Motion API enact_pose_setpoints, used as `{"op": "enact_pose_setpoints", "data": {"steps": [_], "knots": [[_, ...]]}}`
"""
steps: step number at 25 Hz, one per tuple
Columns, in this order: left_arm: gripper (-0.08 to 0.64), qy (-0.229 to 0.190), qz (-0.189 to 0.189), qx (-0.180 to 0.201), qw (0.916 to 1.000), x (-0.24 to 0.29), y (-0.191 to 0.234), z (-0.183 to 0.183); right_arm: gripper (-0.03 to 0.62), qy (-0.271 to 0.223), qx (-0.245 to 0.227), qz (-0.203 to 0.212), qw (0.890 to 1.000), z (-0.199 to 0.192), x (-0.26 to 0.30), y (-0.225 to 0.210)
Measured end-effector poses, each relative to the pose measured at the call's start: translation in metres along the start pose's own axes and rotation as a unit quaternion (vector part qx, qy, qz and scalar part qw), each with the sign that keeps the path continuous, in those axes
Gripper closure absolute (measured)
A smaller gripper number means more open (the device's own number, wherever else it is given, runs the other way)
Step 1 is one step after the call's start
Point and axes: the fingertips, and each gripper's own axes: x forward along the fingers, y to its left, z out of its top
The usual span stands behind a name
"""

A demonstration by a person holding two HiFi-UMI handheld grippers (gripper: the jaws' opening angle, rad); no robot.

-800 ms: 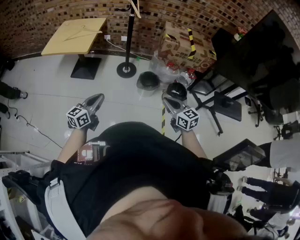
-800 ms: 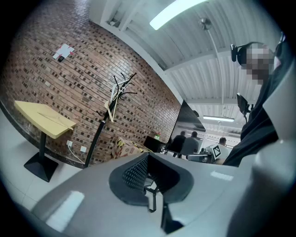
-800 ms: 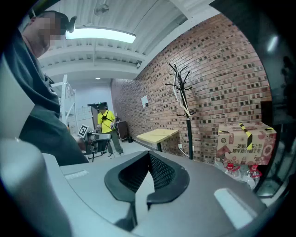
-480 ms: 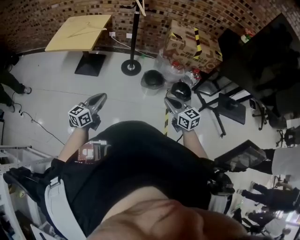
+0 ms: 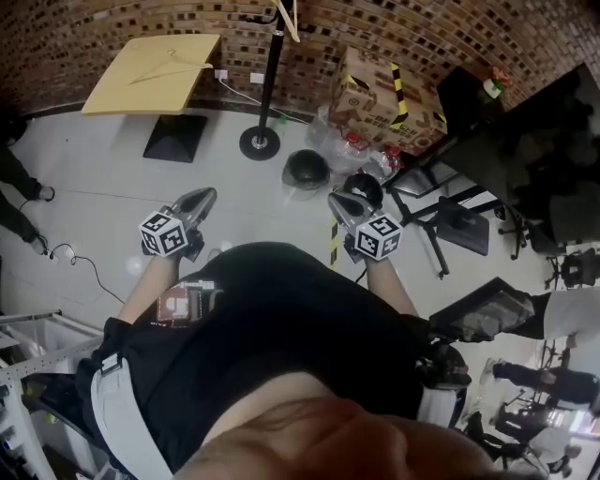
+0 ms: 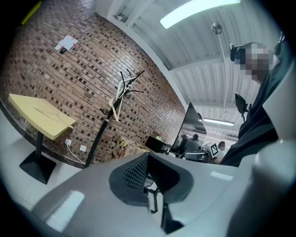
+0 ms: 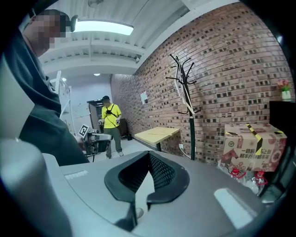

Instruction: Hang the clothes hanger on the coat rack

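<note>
Can't see the coat rack (image 5: 272, 75) top in head view: cropped by the upper edge, leaving only pole and base. Same for the clothes hanger (image 5: 290, 21) hung there, with only a lower tip in frame. Barely make out a second hanger (image 5: 173, 68) on the yellow tabletop (image 5: 122, 89), a thin faint outline; no clear read on it in right gripper view, too small. Can't read the cardboard box (image 5: 370, 84) print. Lose the forearms and nearest floor behind the torso (image 5: 281, 328). Lose most of a bystander (image 5: 570, 307) to the right edge.
</note>
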Motion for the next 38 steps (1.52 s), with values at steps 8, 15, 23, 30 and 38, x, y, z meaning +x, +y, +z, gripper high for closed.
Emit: {"op": "enact_pose_setpoints", "data": {"steps": [8,15,23,30,38], "knots": [[0.558,0.002,-0.014,0.021,0.9997,-0.001,0.107,0.08,0.578,-0.019,-0.003,-0.006,1.0,0.068,0.116,0.006],[0.558,0.009,-0.011,0.027,0.9995,-0.014,0.19,0.119,0.578,-0.017,0.001,-0.002,1.0,0.099,0.211,0.011],[0.558,0.012,0.008,0.016,0.9998,-0.006,0.241,0.129,0.578,0.004,-0.002,0.021,1.0,0.107,0.272,-0.004],[0.558,0.006,0.044,0.02,0.9988,0.043,0.265,0.139,0.578,0.009,-0.007,0.067,0.998,0.122,0.317,-0.068],[0.558,-0.025,0.098,0.023,0.9946,0.131,0.278,0.164,0.578,0.009,-0.049,0.138,0.989,0.175,0.355,-0.161]]}}
